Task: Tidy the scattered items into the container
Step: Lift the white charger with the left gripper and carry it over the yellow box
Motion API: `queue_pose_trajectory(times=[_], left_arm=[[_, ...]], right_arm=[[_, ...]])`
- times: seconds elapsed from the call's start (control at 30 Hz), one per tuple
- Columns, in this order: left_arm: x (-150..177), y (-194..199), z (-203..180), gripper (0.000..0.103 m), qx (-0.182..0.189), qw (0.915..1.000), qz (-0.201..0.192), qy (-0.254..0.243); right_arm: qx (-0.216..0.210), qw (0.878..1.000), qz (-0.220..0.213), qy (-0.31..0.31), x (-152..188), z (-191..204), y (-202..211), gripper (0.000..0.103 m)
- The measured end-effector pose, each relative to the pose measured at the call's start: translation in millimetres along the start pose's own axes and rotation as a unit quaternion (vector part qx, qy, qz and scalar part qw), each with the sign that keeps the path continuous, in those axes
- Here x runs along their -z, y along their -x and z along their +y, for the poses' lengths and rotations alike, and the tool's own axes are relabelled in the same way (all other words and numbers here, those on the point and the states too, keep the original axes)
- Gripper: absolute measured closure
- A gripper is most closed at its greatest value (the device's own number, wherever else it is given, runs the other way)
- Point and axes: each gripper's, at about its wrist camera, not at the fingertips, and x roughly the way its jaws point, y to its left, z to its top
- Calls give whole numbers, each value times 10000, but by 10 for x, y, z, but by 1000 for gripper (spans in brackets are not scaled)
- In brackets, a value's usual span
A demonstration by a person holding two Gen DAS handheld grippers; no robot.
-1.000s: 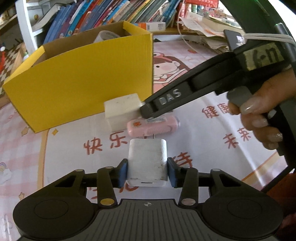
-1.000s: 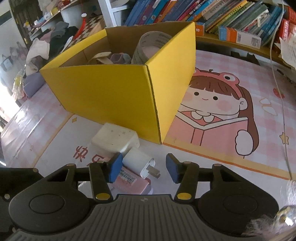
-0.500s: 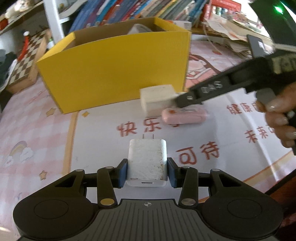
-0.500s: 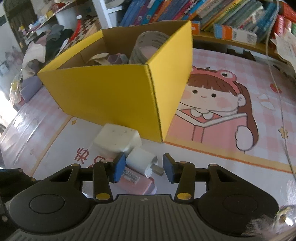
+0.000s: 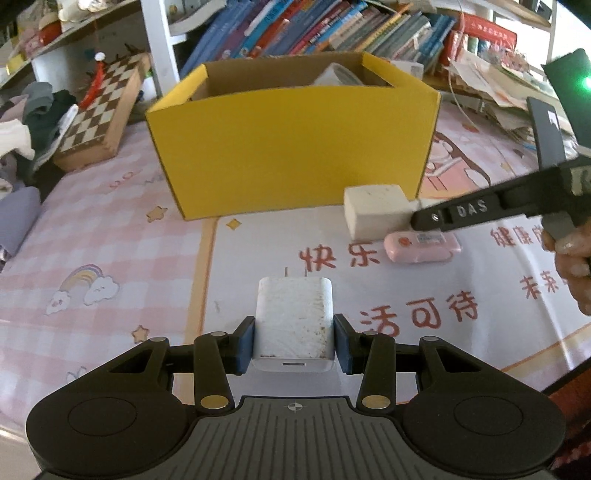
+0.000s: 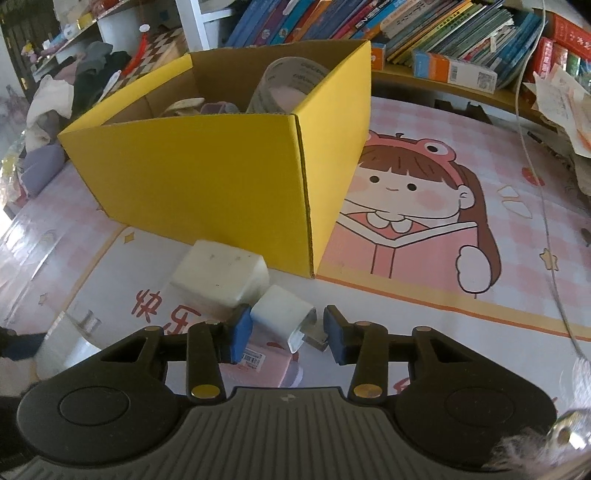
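Note:
My left gripper (image 5: 294, 343) is shut on a white charger (image 5: 294, 317), prongs pointing away, held above the mat. The yellow cardboard box (image 5: 295, 155) stands open-topped ahead, with a tape roll (image 6: 291, 85) and other items inside. By its near corner lie a white block (image 6: 221, 277), a small white plug (image 6: 282, 317) and a pink case (image 5: 421, 247). My right gripper (image 6: 287, 334) has its blue pads against both sides of the small plug, which still rests on the mat. The right gripper's tip (image 5: 423, 219) shows beside the block.
A chessboard box (image 5: 99, 122) and a clothes pile (image 5: 22, 122) lie left of the yellow box. Bookshelves (image 5: 332, 29) run behind it, with loose papers (image 5: 491, 85) at the right. A thin cable (image 6: 535, 184) crosses the cartoon mat (image 6: 424, 206).
My left gripper has drawn back and up with the white charger, away from the block and pink case. The right jaws have narrowed onto the small plug.

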Motion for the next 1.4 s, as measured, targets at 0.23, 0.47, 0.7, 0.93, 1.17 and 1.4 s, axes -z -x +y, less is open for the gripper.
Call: queue_pose_trajectory(times=[0.23, 0.47, 0.7, 0.93, 1.17, 1.4], left_arm=[[-26, 36, 132, 61, 164, 9997, -183, -17], [-40, 147, 322, 61, 500, 9974, -420, -319], [-28, 302, 604, 61, 815, 9926, -680, -586], [19, 416, 891, 61, 1060, 9871, -880, -813], [87, 508, 1096, 61, 1303, 9814, -1081, -907], [164, 587, 1269, 61, 1511, 9761, -1253, -937]], right_arm=[[232, 9994, -241, -48, 9, 60, 213, 63], [493, 9972, -452, -322, 69, 248, 451, 63], [716, 9946, -579, -483, 135, 610, 616, 63], [949, 9917, -670, -545, 202, 1016, 711, 63], [1159, 9893, -718, -522, 280, 1365, 788, 63], [1341, 9873, -733, -441, 324, 1612, 848, 63]])
